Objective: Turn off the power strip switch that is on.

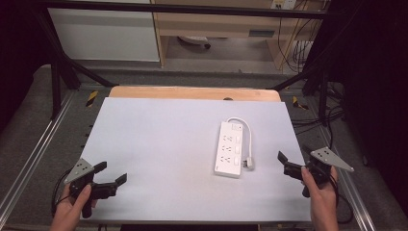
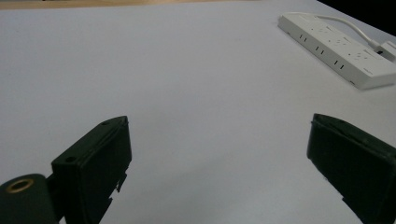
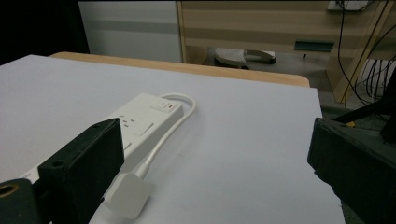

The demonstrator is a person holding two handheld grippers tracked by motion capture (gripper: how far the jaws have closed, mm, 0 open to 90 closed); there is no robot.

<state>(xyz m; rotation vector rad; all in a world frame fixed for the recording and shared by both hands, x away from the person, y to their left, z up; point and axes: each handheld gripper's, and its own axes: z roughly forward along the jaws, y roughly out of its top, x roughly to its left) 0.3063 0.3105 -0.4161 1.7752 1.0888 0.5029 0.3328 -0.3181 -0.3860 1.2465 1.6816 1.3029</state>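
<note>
The white power strip (image 1: 229, 148) lies flat on the pale bench (image 1: 159, 154), right of the bench's middle, its short white cord (image 1: 248, 134) looping from the far end back along its right side to a plug (image 1: 249, 163) beside its near end. The left gripper (image 1: 109, 173) hovers at the bench's near left corner, well apart from the strip, jaws spread wide and empty. The right gripper (image 1: 285, 163) sits at the bench's right edge, near the plug, jaws likewise wide and empty.

Each hand holds a black gripper: the left gripper (image 1: 109, 173) and right gripper (image 1: 287, 163) both carry a grey three-cornered plate on top. Blocky black fingers (image 2: 95, 163) have small screw holes. Dark cables trail beside the bare forearms.
</note>
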